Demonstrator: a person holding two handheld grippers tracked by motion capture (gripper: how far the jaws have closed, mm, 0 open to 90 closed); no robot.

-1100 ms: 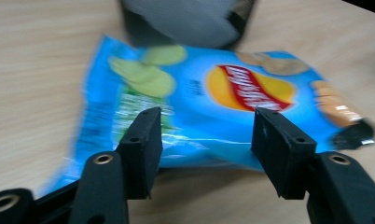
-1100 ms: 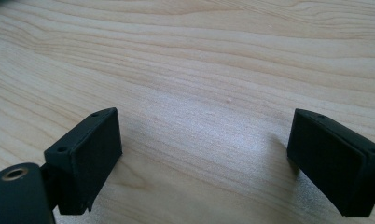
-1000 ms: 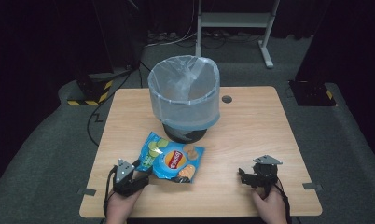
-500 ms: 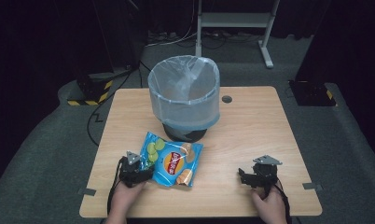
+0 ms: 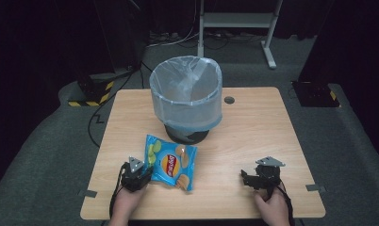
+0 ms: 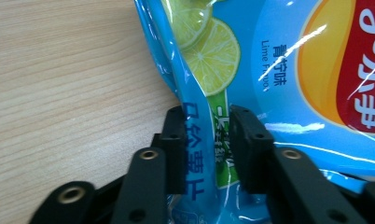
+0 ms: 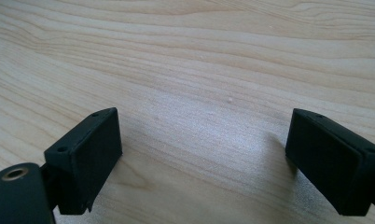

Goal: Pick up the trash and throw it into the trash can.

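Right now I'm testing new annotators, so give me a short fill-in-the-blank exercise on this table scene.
1. The left tongs pinch the edge of a ____ crisp bag.
2. The right tongs stand ____ over bare table.
3. The bin beyond the bag is lined with a clear ____ bag.

Missing words: blue; open; plastic

Bright lit table [image 5: 253,127], dark surroundings, glare streaks on chip bag [image 6: 293,70], soft close-up focus
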